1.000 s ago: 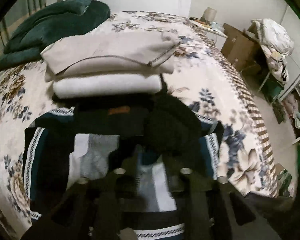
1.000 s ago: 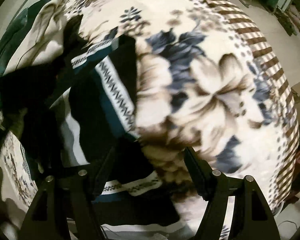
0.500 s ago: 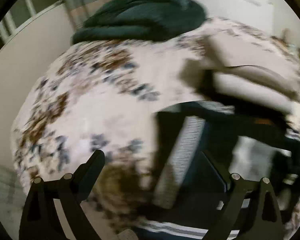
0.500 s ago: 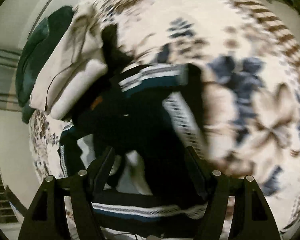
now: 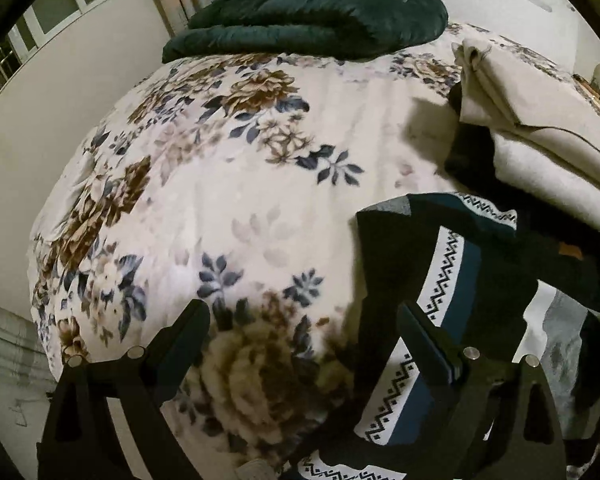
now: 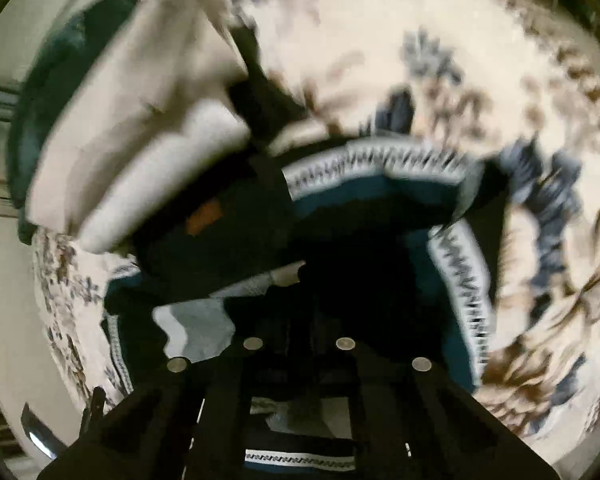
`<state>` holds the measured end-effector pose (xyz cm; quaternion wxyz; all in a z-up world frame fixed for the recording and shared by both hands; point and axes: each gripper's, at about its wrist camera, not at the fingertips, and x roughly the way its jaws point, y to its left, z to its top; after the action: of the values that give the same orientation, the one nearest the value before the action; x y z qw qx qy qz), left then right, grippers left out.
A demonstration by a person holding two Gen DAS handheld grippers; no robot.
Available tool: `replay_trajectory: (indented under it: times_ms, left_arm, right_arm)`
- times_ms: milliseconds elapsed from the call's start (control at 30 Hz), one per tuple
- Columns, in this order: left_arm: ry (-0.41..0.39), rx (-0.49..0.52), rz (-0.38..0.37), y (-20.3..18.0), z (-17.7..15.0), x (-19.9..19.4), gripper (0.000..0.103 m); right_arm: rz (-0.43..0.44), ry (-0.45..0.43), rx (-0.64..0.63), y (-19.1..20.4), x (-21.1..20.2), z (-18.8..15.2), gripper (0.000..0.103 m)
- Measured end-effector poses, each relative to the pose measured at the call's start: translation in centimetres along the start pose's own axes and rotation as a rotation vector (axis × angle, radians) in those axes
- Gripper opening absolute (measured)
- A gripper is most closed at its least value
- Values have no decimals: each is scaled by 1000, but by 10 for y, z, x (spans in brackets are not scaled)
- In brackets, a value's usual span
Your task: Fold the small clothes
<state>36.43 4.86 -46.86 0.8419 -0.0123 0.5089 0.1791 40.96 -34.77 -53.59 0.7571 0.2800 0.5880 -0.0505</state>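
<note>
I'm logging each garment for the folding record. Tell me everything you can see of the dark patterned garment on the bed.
The garment is black knit-looking cloth with teal bands and white strips bearing a black zigzag. A small orange tag sits near its top. It lies spread, partly folded over, on the floral blanket, its far edge against the beige folded pile. The left gripper is open at its corner; the right gripper looks shut on it.

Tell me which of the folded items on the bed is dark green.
The dark green quilt at the far end of the floral bedspread. The folded beige garment on the stack near the patterned dark garment is pale instead.
</note>
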Motion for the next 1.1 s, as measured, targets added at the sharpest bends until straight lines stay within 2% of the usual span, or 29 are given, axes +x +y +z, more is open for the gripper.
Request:
replay_trajectory:
  times_ms: [67,100,133,167,200,233,267,300,433,533,600,700,767,800,867,900,1000,1100]
  left_arm:
    - [-8,4,-3,1,2,0,96]
    - [-11,4,-5,2,3,0,96]
    - [-10,5,-7,2,5,3,96]
    - [-6,4,-8,3,6,5,96]
    - [1,1,-11,4,8,7,96]
    - [9,-3,-17,5,10,11,96]
    - [12,-3,-20,5,12,13,96]
    - [13,1,-22,4,13,15,96]
    - [17,40,-22,-4,17,24,96]
    - [25,82,-16,-14,20,33,96]
    - [28,112,-14,-22,20,39,96]
    - [32,156,0,-33,19,47,96]
    - [39,180,2,-39,18,52,96]
    - [40,191,3,-42,16,54,96]
    - [38,208,7,-44,14,55,96]
    - [36,213,8,-44,12,56,96]
    - [44,211,6,-41,9,58,96]
    - [66,192,-9,-33,4,61,96]
  right_arm:
    - [17,-95,-35,-9,-31,-9,6]
    - [14,-114,-45,-16,-37,-12,6]
    - [-1,-118,-58,-25,-40,-16,6]
    - [-46,-77,-69,-36,-34,-19,6]
    - [-74,-17,-68,-50,-24,-24,13]
    - [-89,33,-51,-62,-18,-27,26]
    - [-91,79,-12,-78,-11,-33,33]
    - [-89,87,19,-89,-12,-37,43]
    - [-18,33,138,-112,-29,-39,55]
    - [84,-10,209,-111,-33,-29,61]
    - [101,-9,217,-103,-26,-21,66]
    - [78,39,149,-82,-6,-12,66]
    - [8,100,72,-63,10,-10,66]
    - [-21,107,23,-53,14,-12,64]
    - [-127,80,-82,-39,15,-17,16]
    - [-161,70,-100,-37,14,-18,6]
    - [-265,55,-112,-53,7,-25,6]
    - [-263,127,-64,-83,2,-36,6]
